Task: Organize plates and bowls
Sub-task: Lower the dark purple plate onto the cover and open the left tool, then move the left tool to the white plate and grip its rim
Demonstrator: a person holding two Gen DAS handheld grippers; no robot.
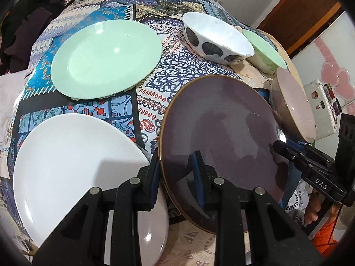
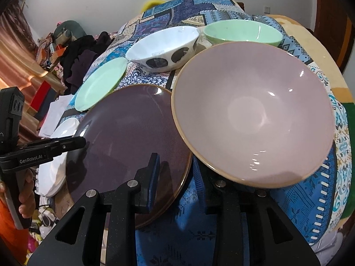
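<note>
My left gripper (image 1: 176,177) is shut on the near edge of the dark purple plate (image 1: 224,141), which is tilted above the table; the plate also shows in the right wrist view (image 2: 131,137). My right gripper (image 2: 177,177) straddles the gap between that plate's rim and the pink bowl (image 2: 255,113), its jaws apart; what it grips is unclear. The pink bowl shows at the right in the left wrist view (image 1: 292,104). A white plate (image 1: 73,168), a green plate (image 1: 106,57), a white spotted bowl (image 1: 217,37) and a green bowl (image 1: 264,51) sit on the patterned cloth (image 1: 155,102).
Dark clothes (image 1: 28,28) are piled at the table's far left. A white box with stickers (image 1: 321,108) stands beyond the right edge. In the right wrist view, clutter (image 2: 51,48) and a wooden surface lie left of the table.
</note>
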